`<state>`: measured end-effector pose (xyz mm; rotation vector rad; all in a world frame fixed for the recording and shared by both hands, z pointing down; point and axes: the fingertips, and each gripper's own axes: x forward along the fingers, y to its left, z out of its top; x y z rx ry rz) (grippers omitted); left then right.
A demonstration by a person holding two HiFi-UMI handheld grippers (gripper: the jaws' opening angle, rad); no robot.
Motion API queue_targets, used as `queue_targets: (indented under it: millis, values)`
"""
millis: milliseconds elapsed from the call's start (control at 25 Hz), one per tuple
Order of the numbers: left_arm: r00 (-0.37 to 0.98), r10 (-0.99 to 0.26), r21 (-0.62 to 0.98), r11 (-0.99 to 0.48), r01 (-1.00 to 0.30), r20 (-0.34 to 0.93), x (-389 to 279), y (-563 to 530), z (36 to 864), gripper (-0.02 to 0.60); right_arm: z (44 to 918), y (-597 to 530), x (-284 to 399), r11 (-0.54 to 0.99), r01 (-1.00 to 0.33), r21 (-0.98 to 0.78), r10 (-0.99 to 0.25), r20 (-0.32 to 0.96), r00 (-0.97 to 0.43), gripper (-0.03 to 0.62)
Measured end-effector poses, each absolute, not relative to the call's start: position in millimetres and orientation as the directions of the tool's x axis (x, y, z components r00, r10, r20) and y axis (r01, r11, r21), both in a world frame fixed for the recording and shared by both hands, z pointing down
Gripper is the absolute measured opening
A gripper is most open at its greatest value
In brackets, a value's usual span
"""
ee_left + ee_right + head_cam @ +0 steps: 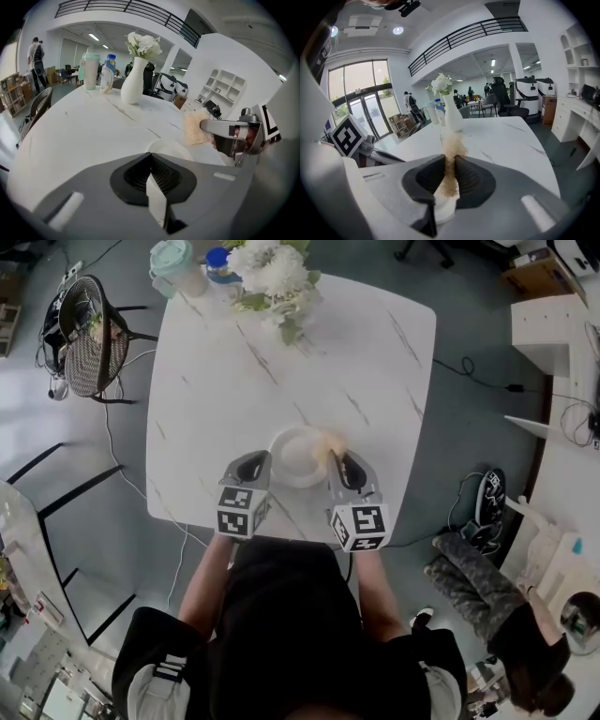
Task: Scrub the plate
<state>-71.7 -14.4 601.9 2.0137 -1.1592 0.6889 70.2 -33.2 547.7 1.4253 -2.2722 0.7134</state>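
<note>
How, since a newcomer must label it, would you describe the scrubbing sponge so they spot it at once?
Find the white marble table; near its front edge, just ahead of the person, is a white plate. At the plate's right rim the right gripper pinches the scrubbing sponge, the only rough, tan thing among white and grey.

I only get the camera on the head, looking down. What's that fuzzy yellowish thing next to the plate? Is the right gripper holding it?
Observer: Yes. In the right gripper view, the right gripper has its jaws squeezed on a tan sponge, which pokes out past the tips.
Operator: Is the other one holding the plate?
Observer: Looks like it. In the left gripper view, the left gripper is shut on a thin white edge, apparently the rim of the plate.
Operator: What are the flowers in?
Observer: The flowers stand in a white vase, seen from the side.
</note>
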Motion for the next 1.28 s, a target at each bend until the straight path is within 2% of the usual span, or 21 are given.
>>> queue_targets:
  millis: [80,120,160,280,440,560,800,1280]
  values:
    - [0.475,-0.477,0.338,-0.347,-0.875,0.74,-68,-13,608,0.021,549,-35,70,0.363,-0.905,-0.223,-0.719,0.55,-0.424,0.058]
    - [0.491,-0.454,0.362,-0.343,-0.867,0.744,-65,-11,612,0.126,550,-36,70,0.363,-0.905,-0.223,-0.718,0.551,-0.424,0.058]
    - [0.506,-0.429,0.388,-0.336,-0.858,0.749,-62,-9,617,0.185,551,-37,69,0.363,-0.905,-0.223,-0.717,0.553,-0.424,0.058]
    - [0.522,-0.376,0.428,-0.307,-0.85,0.766,-58,-2,629,0.202,554,-37,69,0.362,-0.904,-0.226,-0.713,0.557,-0.425,0.058]
    - [0.513,-0.362,0.422,-0.303,-0.854,0.778,-59,-1,639,0.195,557,-36,69,0.359,-0.905,-0.226,-0.711,0.562,-0.422,0.058]
    - [0.495,-0.356,0.397,-0.316,-0.862,0.792,-63,-1,641,0.142,558,-35,70,0.355,-0.907,-0.225,-0.711,0.566,-0.418,0.058]
    - [0.491,-0.353,0.395,-0.31,-0.865,0.797,-65,1,643,0.086,561,-36,72,0.346,-0.911,-0.225,-0.713,0.568,-0.411,0.058]
    - [0.498,-0.361,0.402,-0.311,-0.861,0.788,-61,2,642,0.069,557,-33,67,0.362,-0.904,-0.23,-0.709,0.562,-0.426,0.058]
